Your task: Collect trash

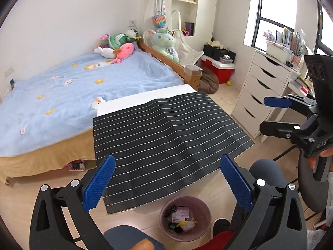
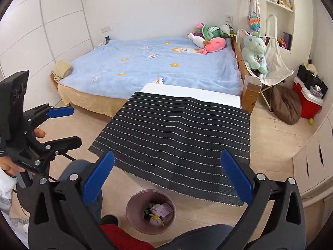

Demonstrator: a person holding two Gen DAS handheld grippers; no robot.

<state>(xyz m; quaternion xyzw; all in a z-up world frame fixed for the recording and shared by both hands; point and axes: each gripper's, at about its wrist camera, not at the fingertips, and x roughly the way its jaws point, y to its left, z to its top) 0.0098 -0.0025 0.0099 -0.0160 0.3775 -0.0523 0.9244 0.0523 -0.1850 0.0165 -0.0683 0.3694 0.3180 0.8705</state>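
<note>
Over striped mat (image 1: 166, 129), left gripper (image 1: 166, 183) and right gripper (image 2: 166, 182) both wide apart, empty. Trash in bin (image 1: 185, 217) on floor below. Collecting looks finished; next, scan for strays.

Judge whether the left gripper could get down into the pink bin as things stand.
Probably yes: the left gripper is open and empty, and the pink bin stands uncovered on the floor below it, beyond the striped mat's edge.

Black white-striped mat (image 1: 166, 133) — pink bin (image 1: 185, 218)
</note>
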